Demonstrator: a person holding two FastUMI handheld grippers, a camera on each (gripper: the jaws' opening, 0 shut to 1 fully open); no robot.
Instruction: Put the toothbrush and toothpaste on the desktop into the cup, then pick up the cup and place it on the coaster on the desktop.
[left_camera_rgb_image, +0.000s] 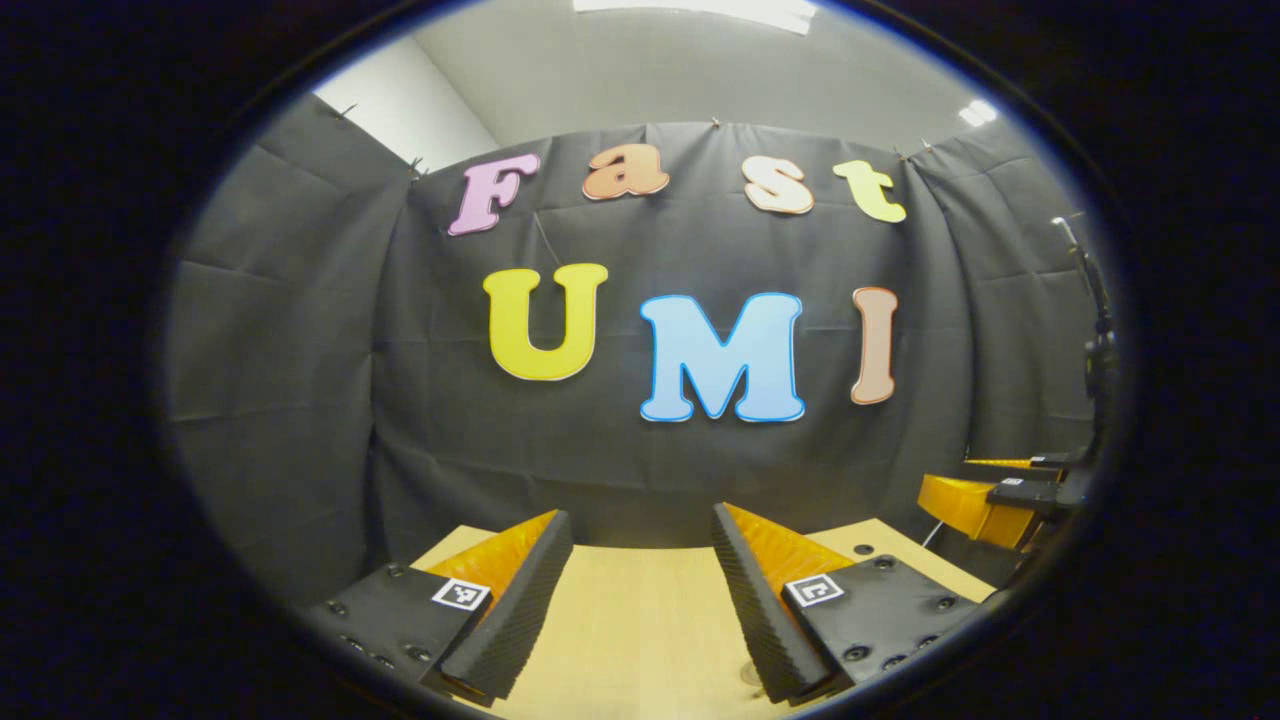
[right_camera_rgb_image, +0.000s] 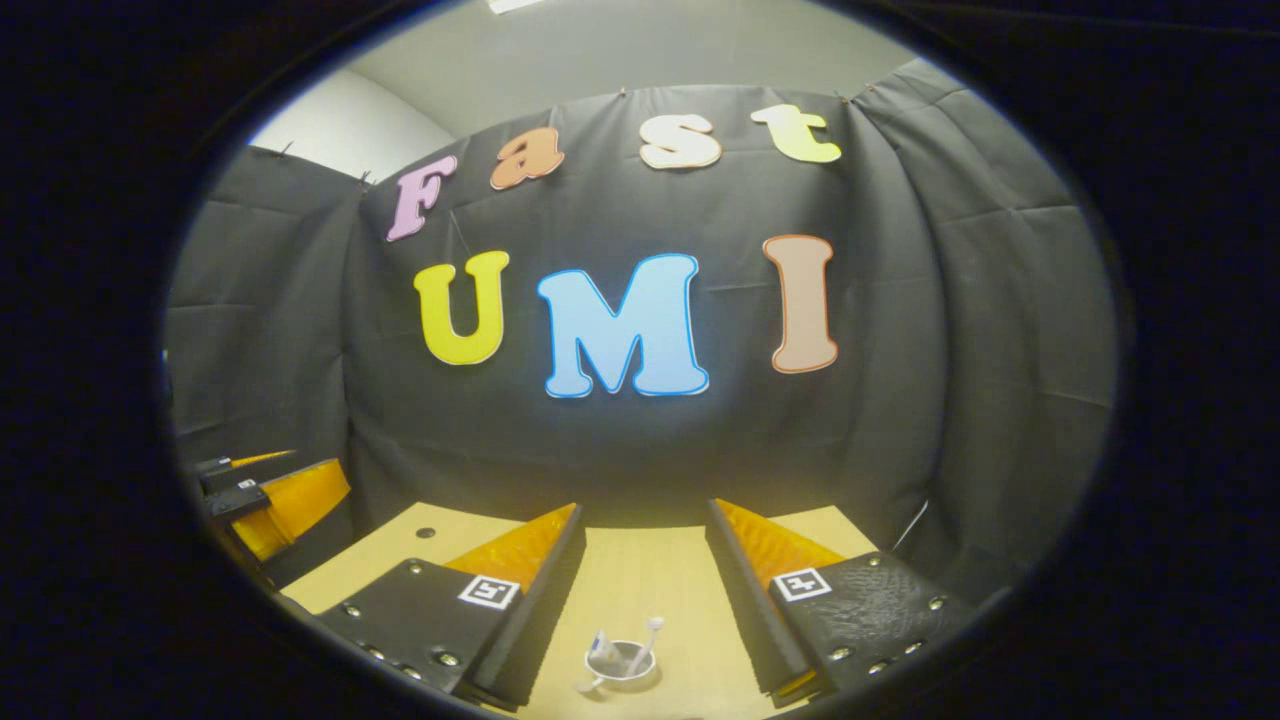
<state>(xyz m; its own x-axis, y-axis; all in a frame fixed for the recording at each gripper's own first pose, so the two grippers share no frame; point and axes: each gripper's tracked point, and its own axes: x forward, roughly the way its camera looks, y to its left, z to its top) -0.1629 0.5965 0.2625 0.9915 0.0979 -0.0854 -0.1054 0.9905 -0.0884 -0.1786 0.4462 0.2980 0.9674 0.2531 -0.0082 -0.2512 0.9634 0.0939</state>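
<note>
A small white cup (right_camera_rgb_image: 620, 664) stands on the wooden desktop (right_camera_rgb_image: 640, 580), low between the fingers of my right gripper (right_camera_rgb_image: 643, 510) and well below them. A white toothbrush (right_camera_rgb_image: 650, 634) and a toothpaste tube (right_camera_rgb_image: 603, 648) stick out of the cup. The right gripper is open and holds nothing. My left gripper (left_camera_rgb_image: 640, 520) is open too, above bare desktop (left_camera_rgb_image: 640, 610), with nothing between its fingers. Each gripper shows at the edge of the other's view: the right gripper (left_camera_rgb_image: 985, 500) and the left gripper (right_camera_rgb_image: 270, 500). I cannot make out a coaster under the cup.
The black cloth wall closes off the far edge of the desktop just beyond both grippers. A small round hole (left_camera_rgb_image: 862, 549) lies in the desktop near its back edge. A dark stand (left_camera_rgb_image: 1098, 350) rises at the right side.
</note>
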